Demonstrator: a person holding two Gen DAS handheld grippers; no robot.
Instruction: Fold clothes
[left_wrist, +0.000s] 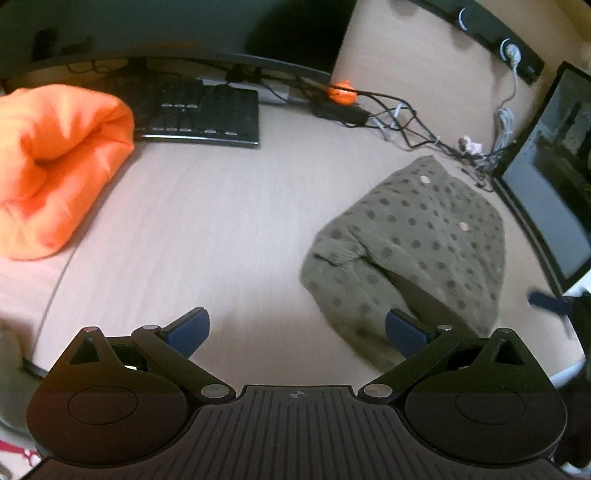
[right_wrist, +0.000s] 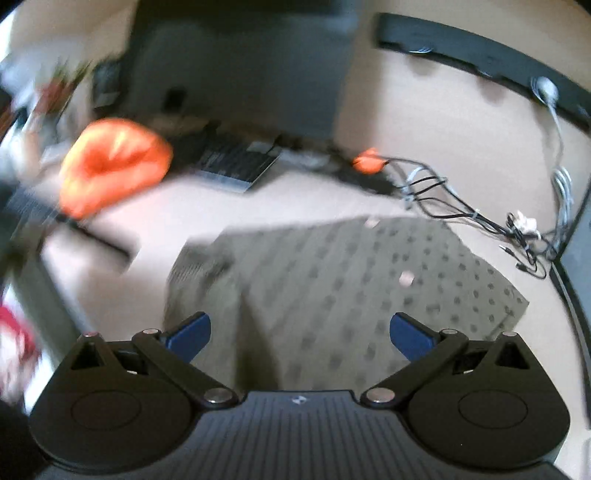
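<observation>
An olive green garment with dark dots and pale buttons (left_wrist: 417, 243) lies folded on the beige table, right of centre in the left wrist view. A rolled orange garment (left_wrist: 55, 166) sits at the far left. My left gripper (left_wrist: 295, 332) is open above bare table, its right finger just at the olive garment's near edge. In the blurred right wrist view the olive garment (right_wrist: 351, 288) fills the middle, and my right gripper (right_wrist: 299, 332) hovers open over its near part with nothing held. The orange garment (right_wrist: 110, 166) shows at the upper left there.
A black keyboard (left_wrist: 199, 114) lies behind the orange garment, under a dark monitor. Tangled cables (left_wrist: 413, 125) and a small orange object (left_wrist: 343, 92) sit at the back. A second screen (left_wrist: 554, 177) stands at the right edge. A black power strip (right_wrist: 480, 62) runs along the wall.
</observation>
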